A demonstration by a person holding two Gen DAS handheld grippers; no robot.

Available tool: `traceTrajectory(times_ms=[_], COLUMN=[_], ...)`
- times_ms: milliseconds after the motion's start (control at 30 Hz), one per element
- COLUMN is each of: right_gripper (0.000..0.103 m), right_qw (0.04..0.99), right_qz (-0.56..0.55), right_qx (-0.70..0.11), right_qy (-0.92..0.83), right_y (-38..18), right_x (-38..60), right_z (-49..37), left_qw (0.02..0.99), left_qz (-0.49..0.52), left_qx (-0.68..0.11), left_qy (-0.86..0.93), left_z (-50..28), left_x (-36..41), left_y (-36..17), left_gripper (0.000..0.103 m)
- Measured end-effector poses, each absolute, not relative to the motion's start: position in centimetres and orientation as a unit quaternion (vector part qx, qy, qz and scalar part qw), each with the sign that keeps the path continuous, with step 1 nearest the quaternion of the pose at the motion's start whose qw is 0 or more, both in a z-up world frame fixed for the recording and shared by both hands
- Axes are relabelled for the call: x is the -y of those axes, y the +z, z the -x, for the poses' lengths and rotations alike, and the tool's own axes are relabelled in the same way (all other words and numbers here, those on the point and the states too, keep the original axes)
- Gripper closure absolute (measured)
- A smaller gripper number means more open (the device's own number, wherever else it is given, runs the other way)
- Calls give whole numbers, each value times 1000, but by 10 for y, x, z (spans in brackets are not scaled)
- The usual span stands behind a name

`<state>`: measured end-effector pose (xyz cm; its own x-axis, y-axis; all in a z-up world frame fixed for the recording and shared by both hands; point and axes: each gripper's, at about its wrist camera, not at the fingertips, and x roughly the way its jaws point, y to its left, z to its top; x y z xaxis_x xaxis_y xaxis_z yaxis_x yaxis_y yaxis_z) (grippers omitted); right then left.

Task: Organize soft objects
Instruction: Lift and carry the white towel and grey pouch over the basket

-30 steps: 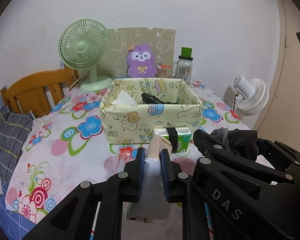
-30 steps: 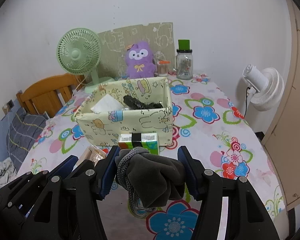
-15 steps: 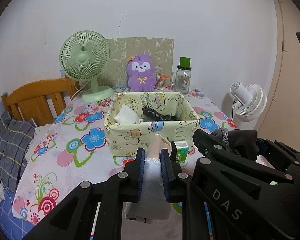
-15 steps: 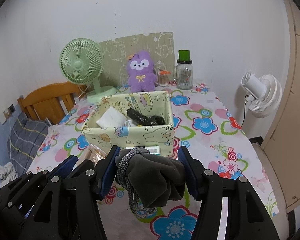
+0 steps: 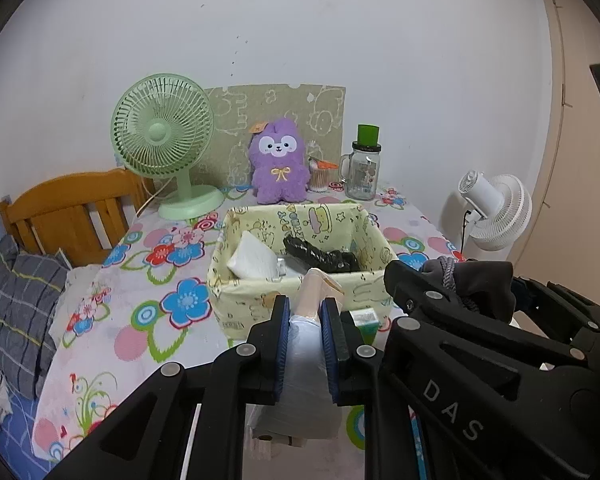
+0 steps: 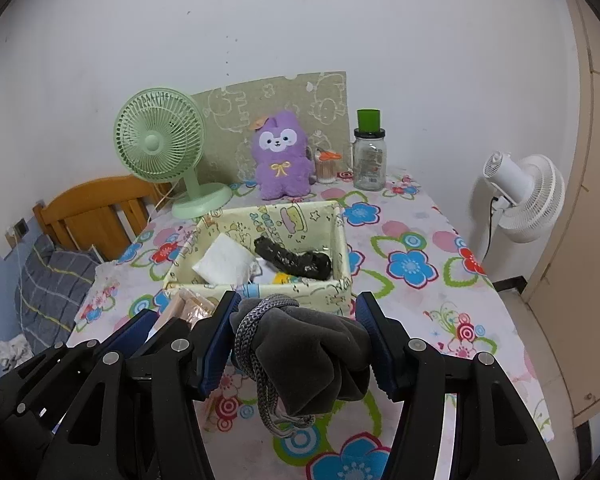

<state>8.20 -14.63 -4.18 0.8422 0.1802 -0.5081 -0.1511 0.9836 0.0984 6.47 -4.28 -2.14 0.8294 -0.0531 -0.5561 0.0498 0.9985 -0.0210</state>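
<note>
**Both claws loaded, box ahead**

The left gripper [image 5: 306, 340] is clenched on a wrapped packet [image 5: 306, 354]. The right gripper [image 6: 296, 344] grasps a grey cloth bundle [image 6: 312, 354]. The box [image 6: 296, 289] lies just above both claws in each frame, centre.

Light: soft, even, moderately bright; shadows faint.
Glare: none.
Focus: sharp beyond jaws.
Edges: fisheye bowing, black corner vignette.

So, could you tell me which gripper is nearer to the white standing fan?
The right. The right gripper, shut on a grey cloth bundle, is on the side of the white standing fan; the left gripper sits farther from it.
</note>
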Motion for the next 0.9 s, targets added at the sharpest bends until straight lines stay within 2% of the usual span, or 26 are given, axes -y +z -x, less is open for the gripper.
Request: traceTrajectory(times_ms=[900], right_gripper=[40], right_qw=[958], right_qz=[-8], right_qx=[-268], right_qy=[101], right_y=[-25], right_x=[125], right_z=[-150], left_qw=[956], left_qz=[1], left_qx=[-293], left_qy=[-22], left_z=[-137], left_x=[31], left_y=[-11], left_gripper=[89])
